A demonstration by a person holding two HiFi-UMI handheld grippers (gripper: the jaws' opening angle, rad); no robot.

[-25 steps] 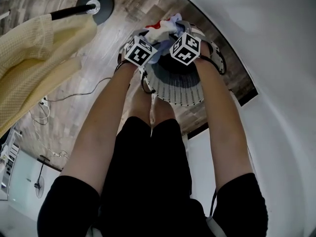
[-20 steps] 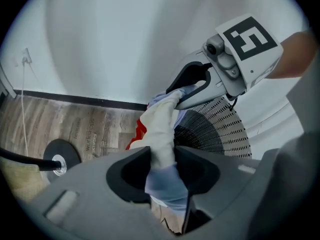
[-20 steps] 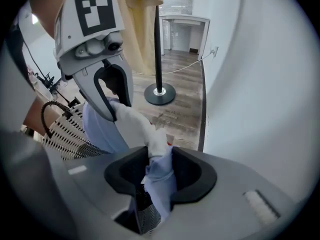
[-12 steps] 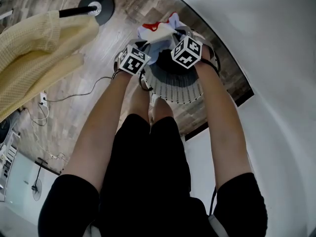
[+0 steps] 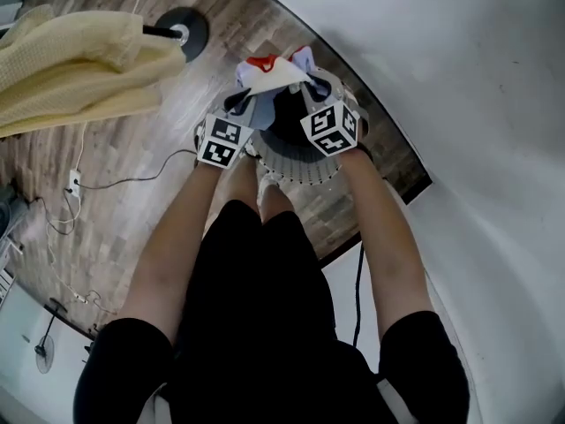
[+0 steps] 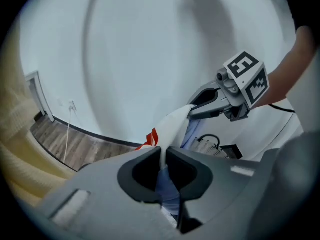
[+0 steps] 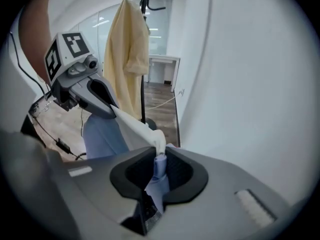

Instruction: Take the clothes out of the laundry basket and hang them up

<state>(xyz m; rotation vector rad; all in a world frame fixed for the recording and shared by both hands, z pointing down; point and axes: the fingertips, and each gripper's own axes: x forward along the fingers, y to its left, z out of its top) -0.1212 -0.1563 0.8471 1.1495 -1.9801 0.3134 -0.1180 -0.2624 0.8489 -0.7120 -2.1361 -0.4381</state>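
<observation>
The garment has risen above the basket, clenched taut between left gripper and right gripper fingers

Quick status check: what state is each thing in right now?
laundry basket: upright on floor.
white-blue clothing: held up over laundry basket, pinched at two spots.
left gripper: shut on white-blue clothing.
right gripper: just closed, shut on white-blue clothing.
yellow garment: hanging on rack.

A wood floor meets a white wall at a dark skirting. A thin cable runs across the floor to a power strip.
</observation>
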